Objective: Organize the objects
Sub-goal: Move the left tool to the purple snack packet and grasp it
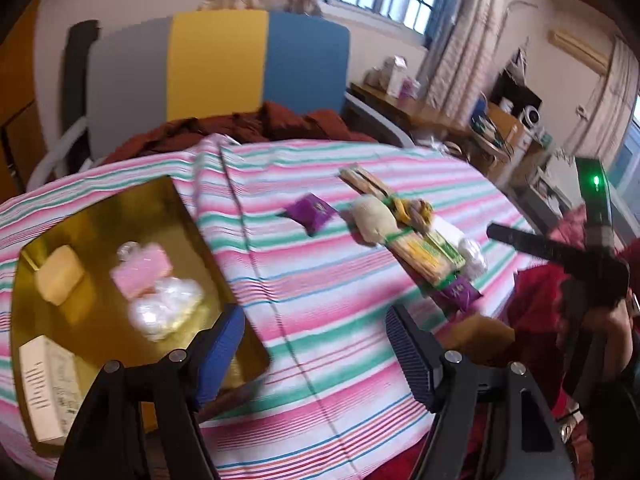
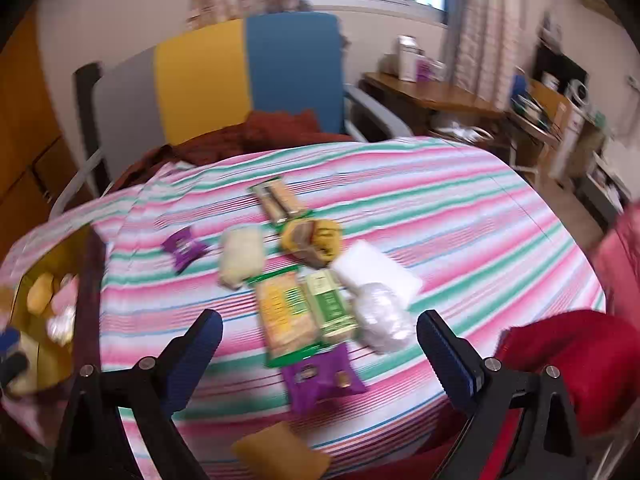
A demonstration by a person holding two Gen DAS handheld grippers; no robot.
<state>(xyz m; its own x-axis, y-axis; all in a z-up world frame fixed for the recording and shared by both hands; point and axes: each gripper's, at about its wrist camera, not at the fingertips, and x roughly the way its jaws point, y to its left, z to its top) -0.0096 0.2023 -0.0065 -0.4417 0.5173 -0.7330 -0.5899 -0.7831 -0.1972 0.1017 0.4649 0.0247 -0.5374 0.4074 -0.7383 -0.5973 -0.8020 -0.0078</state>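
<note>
On the left, a gold tray (image 1: 100, 216) is seen on the striped desk (image 1: 320, 320), and it is already partly filled: a yellow block (image 1: 60, 274), a pink packet (image 1: 142, 270), a clear-wrapped bundle (image 1: 164, 308) and a white box (image 1: 46, 388) lie in it. The sorting is judged to be partly done.

Further right, more remains loose on the cloth: a purple sachet (image 2: 184, 249), a pale pouch (image 2: 242, 256), a yellow-green snack pack (image 2: 286, 316), a green box (image 2: 330, 306), a white packet (image 2: 376, 270), a second purple sachet (image 2: 320, 380) and an ochre block (image 2: 280, 454) near the front edge.

The left tool (image 1: 316, 354) is spread wide and empty, one finger over the tray's near corner. The right tool (image 2: 320, 354) is likewise released, poised above the loose pile, nothing grasped.
</note>
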